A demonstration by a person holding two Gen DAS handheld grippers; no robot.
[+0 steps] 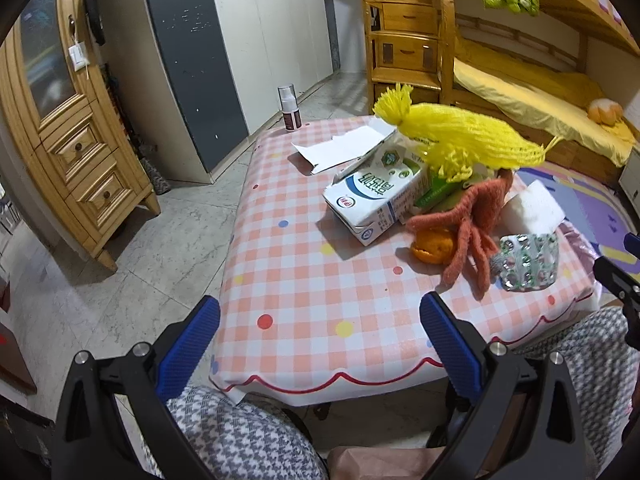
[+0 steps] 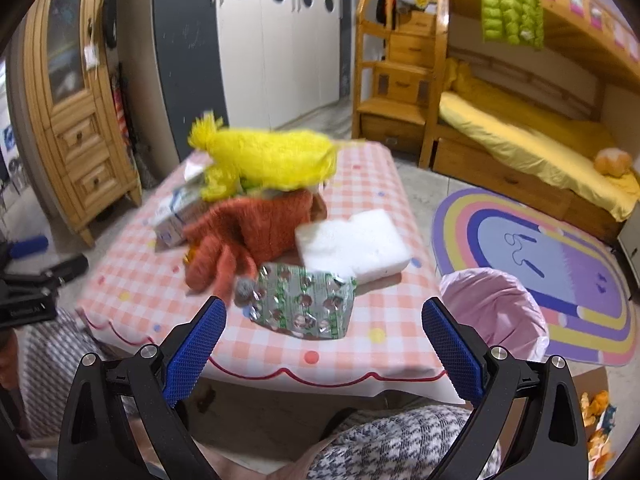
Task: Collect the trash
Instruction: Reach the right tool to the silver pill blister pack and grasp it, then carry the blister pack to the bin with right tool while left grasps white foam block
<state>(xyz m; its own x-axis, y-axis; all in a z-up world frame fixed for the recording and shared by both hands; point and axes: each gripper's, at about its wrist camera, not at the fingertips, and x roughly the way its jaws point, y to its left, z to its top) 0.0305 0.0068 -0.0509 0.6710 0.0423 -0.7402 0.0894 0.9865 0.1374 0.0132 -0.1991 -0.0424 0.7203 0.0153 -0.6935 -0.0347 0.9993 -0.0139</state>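
Room: bedroom with tile floor, wooden bunk bed [image 2: 520,128] far right, rainbow rug [image 2: 560,264] right of the low table.
Surface: checked tablecloth [image 1: 304,280] on the low table, trash heaped at its right side.
Trash: milk carton [image 1: 372,196], yellow mesh net [image 1: 460,136] on top of the heap, orange knitted glove [image 1: 468,224], orange peel [image 1: 434,248], white foam block [image 2: 352,244], empty blister packs [image 2: 304,304] at the near edge.
Bin: pink-lined trash bin [image 2: 496,312], just beside the table's right edge.
Left gripper [image 1: 320,344]: wide open, empty, near edge, well apart from the heap.
Right gripper [image 2: 324,344]: wide open, empty, lined up on the blister packs.
Step (judgement): take the blister packs first, nearest item.
How: come in low, pinch across the stack's edge; foil is thin and may fan apart.
Risk: glove fingers touch the packs and may drag along.
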